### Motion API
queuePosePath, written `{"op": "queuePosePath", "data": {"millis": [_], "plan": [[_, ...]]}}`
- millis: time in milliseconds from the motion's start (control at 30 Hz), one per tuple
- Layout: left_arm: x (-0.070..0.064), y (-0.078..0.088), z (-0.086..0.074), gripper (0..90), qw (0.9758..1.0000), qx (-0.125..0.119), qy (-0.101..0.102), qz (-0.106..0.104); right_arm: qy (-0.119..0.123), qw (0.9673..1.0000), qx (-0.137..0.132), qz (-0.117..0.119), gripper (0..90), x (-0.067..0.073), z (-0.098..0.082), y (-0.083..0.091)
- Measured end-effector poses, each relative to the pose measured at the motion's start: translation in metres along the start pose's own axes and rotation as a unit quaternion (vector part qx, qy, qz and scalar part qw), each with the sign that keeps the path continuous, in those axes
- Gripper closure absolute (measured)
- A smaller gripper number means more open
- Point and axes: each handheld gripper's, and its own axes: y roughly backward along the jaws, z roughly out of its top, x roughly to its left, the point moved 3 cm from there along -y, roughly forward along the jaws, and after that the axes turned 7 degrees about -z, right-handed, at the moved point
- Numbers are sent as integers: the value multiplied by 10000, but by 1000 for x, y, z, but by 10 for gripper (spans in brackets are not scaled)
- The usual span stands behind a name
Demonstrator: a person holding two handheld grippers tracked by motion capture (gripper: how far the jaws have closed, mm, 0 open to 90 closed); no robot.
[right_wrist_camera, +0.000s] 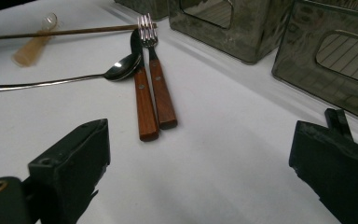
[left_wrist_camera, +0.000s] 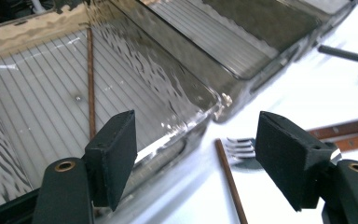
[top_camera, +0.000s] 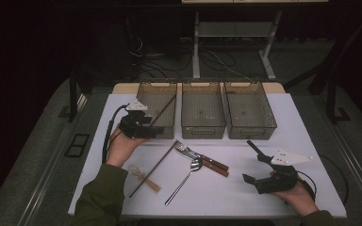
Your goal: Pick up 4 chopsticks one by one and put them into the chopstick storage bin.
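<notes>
— What have the left jaws got?

— Nothing. My left gripper [top_camera: 156,128] stands well open with bare air between the pads, over the near wall of the left bin [top_camera: 143,94]. From its own view the gap spans that wall and a strip of white bench.

— And the chopstick?

— One chopstick [left_wrist_camera: 91,84] lies inside the left bin, slanting across its ribbed floor toward the far end. The second chopstick [top_camera: 153,169] is out on the bench, running from just in front of that bin down toward the near left corner.

— The right side?

— My right gripper [top_camera: 253,162] is wide open too, empty, resting low near the bench's near right corner. I see only bare white bench between its pads.

— What lies around them?

— At the bench's middle, a fork [right_wrist_camera: 154,74] and a knife [right_wrist_camera: 140,88] with wooden handles lie side by side, touching. A spoon [top_camera: 185,178] has its bowl against them. A pale small spoon [top_camera: 143,176] crosses under the loose chopstick. The middle bin [top_camera: 202,111] and right bin [top_camera: 250,111] line the far edge.
</notes>
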Motion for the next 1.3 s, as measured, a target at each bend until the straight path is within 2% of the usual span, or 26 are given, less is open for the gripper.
{"op": "queuePosePath", "data": {"millis": [67,200,367,467,600,767,900,1033,1233,1300], "plan": [[-4,1,-5,277,10000,-13,44,-42,-38,10000,21,35,53,0,0,-1],[-11,2,-16,275,10000,-44,30,-42,70,9998,156,122,53,2,-2,-6],[-21,5,-28,275,10000,-73,-48,-29,97,9997,132,165,54,1,-1,-5],[-25,6,-36,275,9999,-39,-126,-8,60,9999,63,121,54,-3,2,-3],[-29,7,-48,278,9999,-67,-76,-12,32,10000,43,32,54,-6,2,-3],[-33,7,-60,287,9999,65,-130,-13,-71,9999,31,-100,54,-11,1,-2],[-36,8,-67,302,9999,112,-112,-48,-62,9999,15,-130,54,-10,1,-2],[-39,9,-75,351,9997,200,-94,-120,-36,9999,37,-152,53,-10,0,-2],[-41,8,-82,483,9994,265,41,-222,-34,9998,42,-170,54,-9,-1,-2],[-40,6,-83,542,9989,377,36,-260,-37,9998,46,-184,54,-8,-2,-2]]}}
